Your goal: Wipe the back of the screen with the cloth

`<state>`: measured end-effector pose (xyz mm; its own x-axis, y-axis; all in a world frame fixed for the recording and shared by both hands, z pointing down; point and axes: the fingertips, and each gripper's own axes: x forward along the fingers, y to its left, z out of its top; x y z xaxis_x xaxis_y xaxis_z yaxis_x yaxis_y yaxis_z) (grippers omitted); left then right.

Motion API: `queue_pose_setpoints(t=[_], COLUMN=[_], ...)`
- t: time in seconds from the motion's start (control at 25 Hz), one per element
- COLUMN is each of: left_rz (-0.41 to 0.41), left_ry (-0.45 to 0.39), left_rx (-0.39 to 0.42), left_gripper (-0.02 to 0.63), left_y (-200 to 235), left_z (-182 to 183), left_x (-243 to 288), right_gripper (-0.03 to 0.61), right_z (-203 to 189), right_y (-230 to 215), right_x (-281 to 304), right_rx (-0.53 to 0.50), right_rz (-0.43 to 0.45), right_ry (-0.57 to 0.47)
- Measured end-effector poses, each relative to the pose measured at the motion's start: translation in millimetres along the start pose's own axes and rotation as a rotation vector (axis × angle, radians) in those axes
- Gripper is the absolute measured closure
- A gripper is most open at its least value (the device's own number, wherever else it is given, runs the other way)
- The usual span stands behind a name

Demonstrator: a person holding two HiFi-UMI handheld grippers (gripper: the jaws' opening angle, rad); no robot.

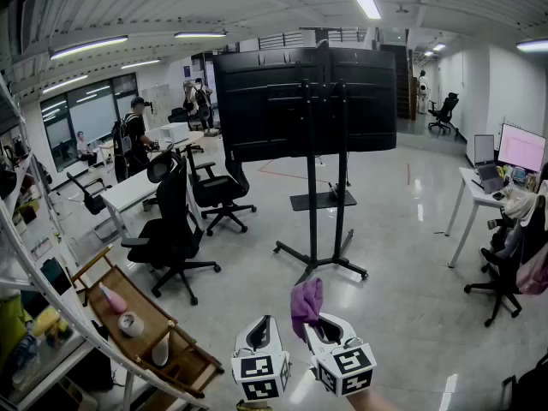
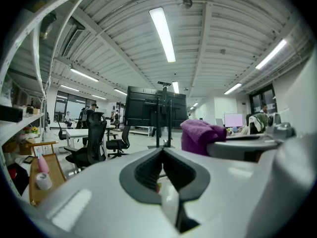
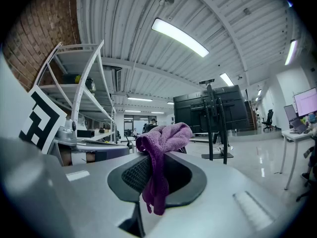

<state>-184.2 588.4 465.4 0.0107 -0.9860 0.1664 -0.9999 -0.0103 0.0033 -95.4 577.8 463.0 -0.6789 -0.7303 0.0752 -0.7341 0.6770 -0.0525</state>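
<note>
A large black screen [image 1: 304,101] on a wheeled stand [image 1: 321,259] shows its back to me across the floor, a few metres off. It also appears far ahead in the left gripper view as the screen [image 2: 154,108] and in the right gripper view as the screen [image 3: 220,110]. My right gripper [image 1: 315,325] is shut on a purple cloth [image 1: 306,302], which bunches above the jaws as the cloth [image 3: 161,148]. My left gripper [image 1: 259,332] sits beside it at the bottom of the head view, jaws closed with nothing between them; the cloth [image 2: 200,135] shows at its right.
Black office chairs [image 1: 175,229] and a white desk [image 1: 128,191] stand left of the stand. A wooden cart [image 1: 145,332] and white shelving [image 1: 34,272] are at my near left. Another desk with monitors [image 1: 505,165] lines the right wall. People stand far back left.
</note>
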Motion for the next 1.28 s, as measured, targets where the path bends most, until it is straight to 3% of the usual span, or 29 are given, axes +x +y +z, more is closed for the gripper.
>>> queue_pose_setpoints(t=[0.36, 0.64, 1.28], left_rz=[-0.025, -0.026, 0.074], left_ry=[0.011, 0.015, -0.039], left_rx=[-0.003, -0.026, 0.002], left_gripper=[0.606, 0.606, 0.606], left_y=[15, 38, 128], left_z=[3, 28, 155], left_x=[24, 88, 408], right_gripper=[0.520, 0.520, 0.520], right_z=[0, 23, 130], right_y=[-4, -40, -218], right_x=[20, 78, 376], right_rx=[-0.019, -0.054, -0.132], right_rz=[-0.036, -0.040, -0.005], right_ry=[0.015, 0.001, -0.084])
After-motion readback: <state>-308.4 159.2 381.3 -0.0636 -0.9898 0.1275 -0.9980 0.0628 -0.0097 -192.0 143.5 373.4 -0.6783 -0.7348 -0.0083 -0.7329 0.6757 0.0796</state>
